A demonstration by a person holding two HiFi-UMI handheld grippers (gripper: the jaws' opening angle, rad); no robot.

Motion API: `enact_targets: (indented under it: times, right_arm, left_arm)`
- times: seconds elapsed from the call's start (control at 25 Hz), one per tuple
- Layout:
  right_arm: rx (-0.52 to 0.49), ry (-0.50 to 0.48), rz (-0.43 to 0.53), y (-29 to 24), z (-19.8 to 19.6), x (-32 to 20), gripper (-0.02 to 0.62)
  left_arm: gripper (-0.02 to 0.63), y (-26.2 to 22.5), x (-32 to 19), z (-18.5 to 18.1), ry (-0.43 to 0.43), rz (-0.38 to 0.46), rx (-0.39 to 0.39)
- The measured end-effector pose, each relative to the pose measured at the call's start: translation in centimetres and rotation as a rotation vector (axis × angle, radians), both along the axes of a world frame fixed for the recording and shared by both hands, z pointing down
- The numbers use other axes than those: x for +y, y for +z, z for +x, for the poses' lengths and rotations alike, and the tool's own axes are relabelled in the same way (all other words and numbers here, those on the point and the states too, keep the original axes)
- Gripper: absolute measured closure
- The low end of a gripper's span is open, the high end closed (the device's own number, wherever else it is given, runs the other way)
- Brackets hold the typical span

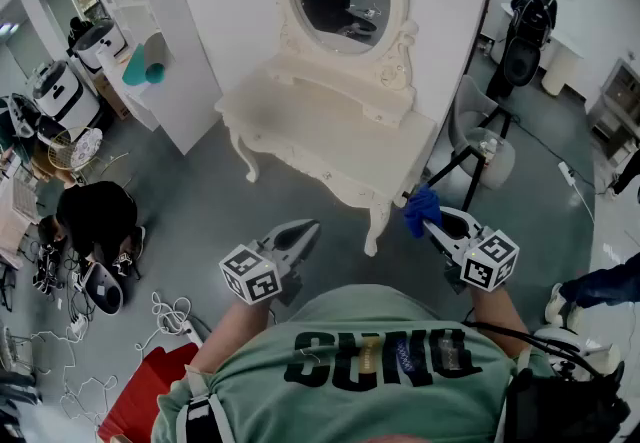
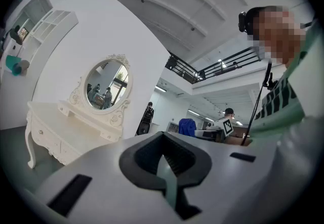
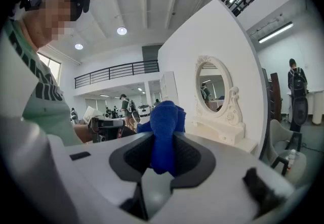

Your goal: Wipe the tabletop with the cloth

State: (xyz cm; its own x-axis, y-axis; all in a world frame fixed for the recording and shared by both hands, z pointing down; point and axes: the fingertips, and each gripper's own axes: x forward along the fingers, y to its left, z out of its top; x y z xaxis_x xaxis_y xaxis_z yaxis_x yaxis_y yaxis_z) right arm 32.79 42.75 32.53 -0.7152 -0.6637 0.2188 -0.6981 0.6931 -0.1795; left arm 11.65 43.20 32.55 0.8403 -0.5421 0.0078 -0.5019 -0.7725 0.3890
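Short of the table (image 1: 335, 136), I hold the cloth (image 3: 163, 129) pinched in my right gripper (image 1: 432, 223), bunched ready to wipe, while my left gripper (image 1: 306, 230) hangs closed and empty, not needed yet.

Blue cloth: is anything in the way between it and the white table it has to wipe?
Nothing visible. The blue cloth sits in the right gripper's jaws, just off the white table's front corner, and nothing shows on its top.
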Motion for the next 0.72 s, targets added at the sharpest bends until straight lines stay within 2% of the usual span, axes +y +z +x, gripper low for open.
enact_targets:
  times: [0.44, 0.72]
  right_arm:
    - [0.007, -0.005, 0.016, -0.7, 0.7, 0.7, 0.491]
    - [-0.037, -0.040, 0.007, -1.0, 1.3, 0.6, 0.488]
  left_arm:
    - [0.606, -0.2, 0.9, 1.1, 0.007, 0.007, -0.002]
    - [0.604, -0.5, 0.6, 2.1, -0.003, 0.010, -0.008]
